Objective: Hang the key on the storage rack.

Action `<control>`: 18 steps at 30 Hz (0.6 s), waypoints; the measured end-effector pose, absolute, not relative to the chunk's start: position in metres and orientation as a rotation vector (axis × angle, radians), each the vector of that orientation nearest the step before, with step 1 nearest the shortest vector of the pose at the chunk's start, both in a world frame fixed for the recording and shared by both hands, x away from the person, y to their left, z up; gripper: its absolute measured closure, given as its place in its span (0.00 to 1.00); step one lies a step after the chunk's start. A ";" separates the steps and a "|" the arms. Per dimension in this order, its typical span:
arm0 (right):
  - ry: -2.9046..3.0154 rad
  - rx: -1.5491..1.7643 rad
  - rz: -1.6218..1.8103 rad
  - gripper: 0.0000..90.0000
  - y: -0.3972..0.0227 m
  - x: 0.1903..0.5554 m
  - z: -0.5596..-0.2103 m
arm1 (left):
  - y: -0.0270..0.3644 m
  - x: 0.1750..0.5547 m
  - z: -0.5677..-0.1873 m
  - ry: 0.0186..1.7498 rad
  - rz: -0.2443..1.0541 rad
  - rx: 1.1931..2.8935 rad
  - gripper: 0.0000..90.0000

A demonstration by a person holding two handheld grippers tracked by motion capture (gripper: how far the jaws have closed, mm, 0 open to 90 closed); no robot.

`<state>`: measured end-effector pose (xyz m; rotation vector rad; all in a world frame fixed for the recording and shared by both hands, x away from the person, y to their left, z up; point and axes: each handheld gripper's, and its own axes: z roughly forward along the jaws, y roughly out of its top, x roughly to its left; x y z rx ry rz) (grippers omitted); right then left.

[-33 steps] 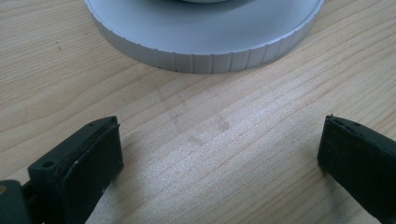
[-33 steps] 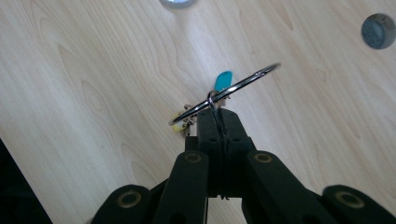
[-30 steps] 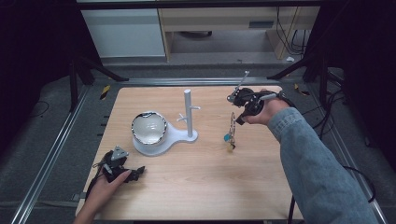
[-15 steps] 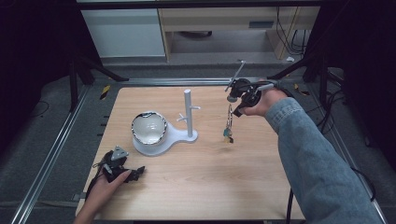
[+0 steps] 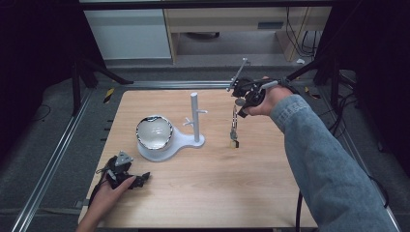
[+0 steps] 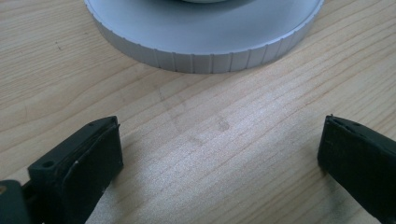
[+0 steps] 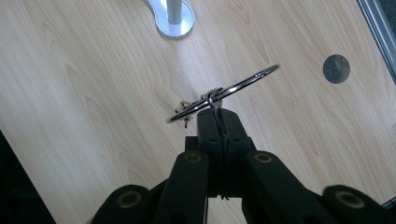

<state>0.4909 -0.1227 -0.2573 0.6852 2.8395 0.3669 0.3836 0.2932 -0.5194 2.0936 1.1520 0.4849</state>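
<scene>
No text, label, brand, number or sign can be read anywhere in these views.

A white stand (image 5: pixel 195 118) with a post and short pegs rises mid-table (image 5: pixel 203 193), its base holding a shiny round bowl (image 5: pixel 154 132). Beyond the table's far edge stands a pale cabinet (image 5: pixel 130 31).
</scene>
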 end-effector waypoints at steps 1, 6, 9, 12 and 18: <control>2.839 0.687 0.366 0.99 -0.121 0.491 -0.256 | 0.293 0.384 -0.519 1.152 0.485 2.094 0.00; 2.839 0.678 0.355 0.99 -0.115 0.492 -0.251 | 0.293 0.384 -0.519 1.152 0.485 2.093 0.00; 2.840 0.666 0.354 0.99 -0.112 0.493 -0.248 | 0.293 0.384 -0.519 1.152 0.485 2.094 0.00; 2.837 0.656 0.353 0.99 -0.108 0.494 -0.245 | 0.293 0.384 -0.519 1.152 0.485 2.093 0.00; 2.838 0.633 0.345 0.99 -0.100 0.497 -0.241 | 0.293 0.384 -0.519 1.152 0.485 2.093 0.00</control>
